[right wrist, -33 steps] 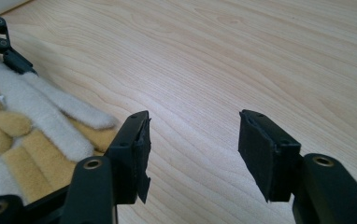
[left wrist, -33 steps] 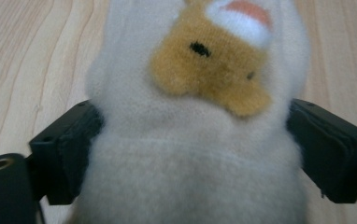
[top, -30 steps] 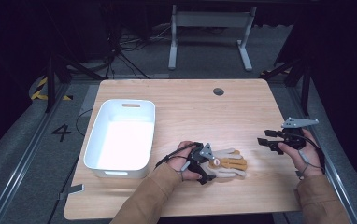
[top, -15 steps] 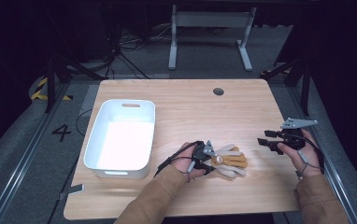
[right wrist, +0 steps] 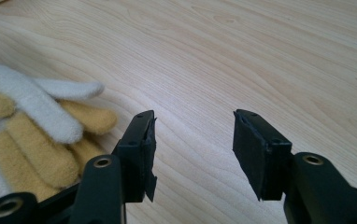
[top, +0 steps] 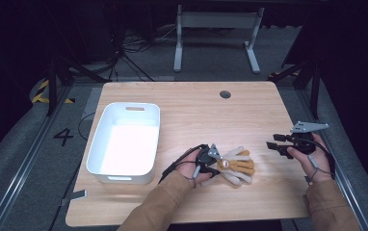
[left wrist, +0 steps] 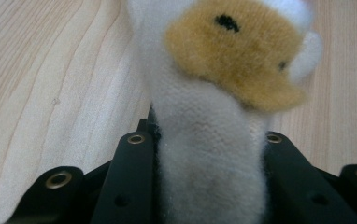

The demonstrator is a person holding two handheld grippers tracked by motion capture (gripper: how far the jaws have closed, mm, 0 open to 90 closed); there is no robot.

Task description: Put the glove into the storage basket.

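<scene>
Item: pair of fleece gloves (top: pixel 235 164), one cream-white, one mustard-tan, lying overlapped in a loose heap on the wooden table (top: pixel 191 106).

Location: near the front edge, just right of centre; at 3 o'clock from the white plastic bin (top: pixel 124 144), apart from it. Glove fingers fan toward 3 o'clock, cuffs toward 9 o'clock.

Left gripper (top: pixel 210 161): the jaws have just been closing and now pinch a cream glove part (left wrist: pixel 209 158) between the pads; in the left gripper view the pile bulges out on both sides of the jaws, with a tan patch (left wrist: pixel 232 51) draped above. Which glove part this is cannot be told with certainty.

Right gripper (right wrist: pixel 193 149): held at 3 o'clock from the gloves, well apart from them; jaws stand wide, having just been easing inward a little, nothing between them, bare tabletop beneath.

Handling, judged:
- Weight: light; one gripper should lift either glove.
- Stiffness: none; limp, will sag and dangle from any hold.
- Surface: fuzzy pile, compressible, unlikely to slip once squeezed; a shallow nip may catch only nap and pull free.
- Fragility: robust; no crush risk.
- Hazard: the two gloves overlap and may cling, so lifting one could drag the other.

Recommended hold: deep across the cuff or the palm, both fabric layers between the pads; single fingertips make poor holds.
</scene>
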